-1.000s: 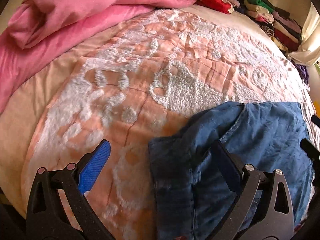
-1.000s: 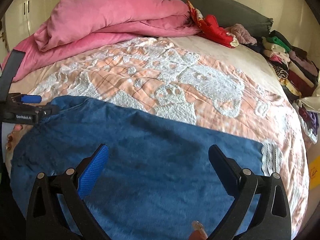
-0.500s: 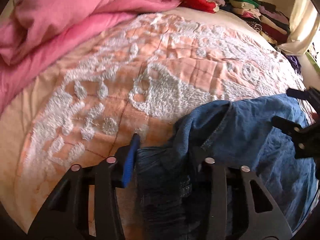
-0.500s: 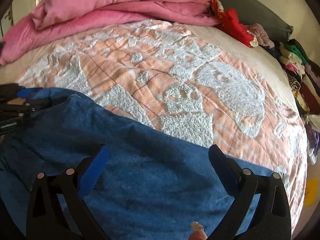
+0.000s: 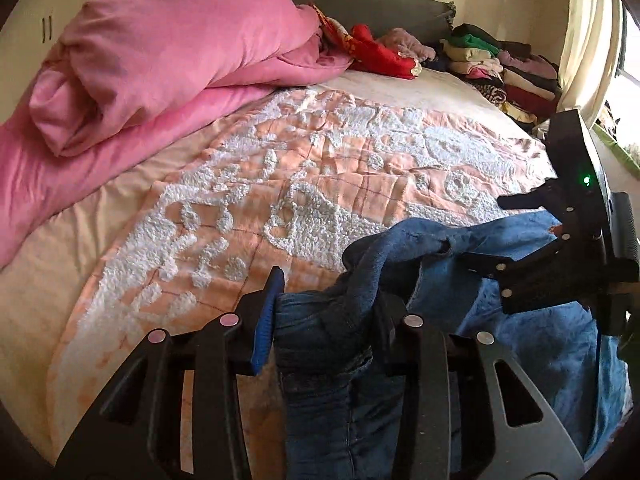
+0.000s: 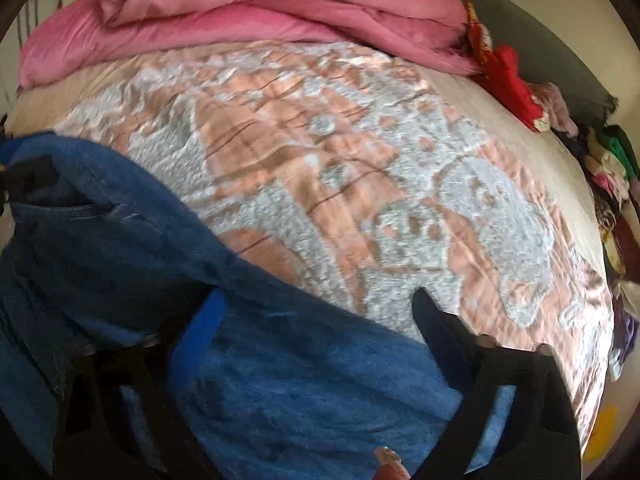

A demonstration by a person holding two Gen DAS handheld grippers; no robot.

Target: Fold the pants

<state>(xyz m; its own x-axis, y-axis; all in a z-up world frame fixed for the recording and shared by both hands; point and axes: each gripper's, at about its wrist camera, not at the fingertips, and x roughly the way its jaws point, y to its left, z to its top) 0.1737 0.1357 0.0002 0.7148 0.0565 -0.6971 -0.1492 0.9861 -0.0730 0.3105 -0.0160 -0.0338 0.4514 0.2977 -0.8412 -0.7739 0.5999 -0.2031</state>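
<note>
On the bed, over a peach bedspread (image 5: 320, 184) with raised white tufted patterns, lie the blue pants (image 5: 532, 344), bunched at the near side of the mattress. Left gripper (image 5: 332, 312): jaws drawn in close, clamped on a thick fold of the denim waist end; the blue pad of one finger (image 5: 266, 320) presses against the cloth edge, the other finger partly buried behind the fabric. The held portion rises off the bedspread in a rumpled ridge, dark denim hanging below between the gripper's arms. Right gripper (image 6: 316, 312): jaws spread wide, blue-padded finger (image 6: 200, 332) and black finger well apart, nothing pinched between them; the lighter blue, fuzzy side of the pants (image 6: 280, 380) lies beneath and between the fingers. Right wrist view is motion-blurred, so whether the fingertips touch the cloth cannot be told. In the left wrist view the right gripper (image 5: 496, 236) shows at the right edge, above the pants, a green light lit on its body. A fingertip of the person (image 6: 388, 464) shows at the bottom edge of the right view. Far side of bed: rolled pink duvet (image 5: 160, 56), a red cloth (image 5: 376, 52) beside it, and stacks of folded clothes (image 5: 504, 72) along the right, near a pale curtain (image 5: 588, 40).
</note>
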